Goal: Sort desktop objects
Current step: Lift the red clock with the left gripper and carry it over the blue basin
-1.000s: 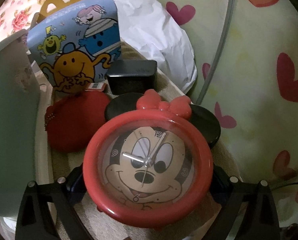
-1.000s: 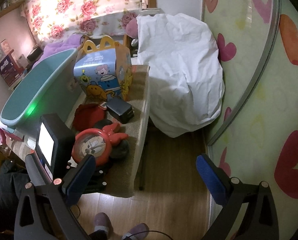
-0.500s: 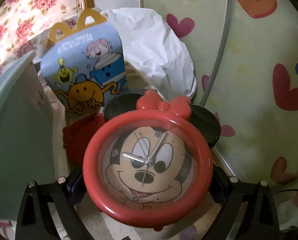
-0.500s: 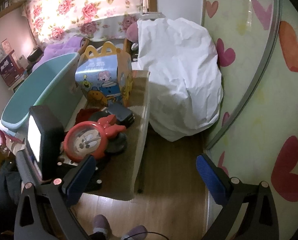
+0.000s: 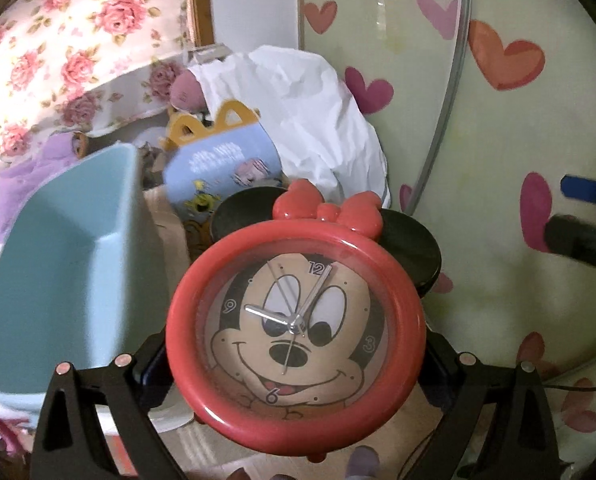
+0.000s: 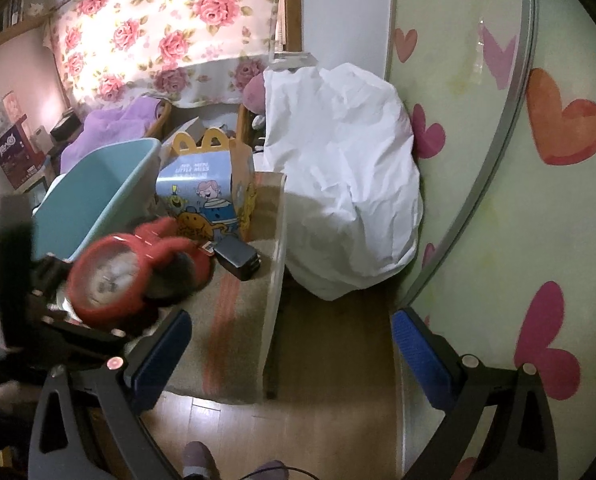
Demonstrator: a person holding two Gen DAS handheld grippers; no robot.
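gripping red mouse-face clock [image 5: 295,332], left tool [image 5: 293,364], right tool [image 6: 291,344] wide open, box [image 6: 207,196] reading "little miss"

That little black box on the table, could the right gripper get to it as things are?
Probably yes. The right gripper is open and holds nothing, and the black box lies uncovered on the table ahead of it. The left gripper, clamping the red clock, sits off to the side.

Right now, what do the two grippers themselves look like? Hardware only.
Both match: black angular frames with triangular cutouts and small round silver fasteners. The right gripper has ribbed blue pads on its fingers. The left gripper's pads are mostly hidden; a dark blue edge shows.
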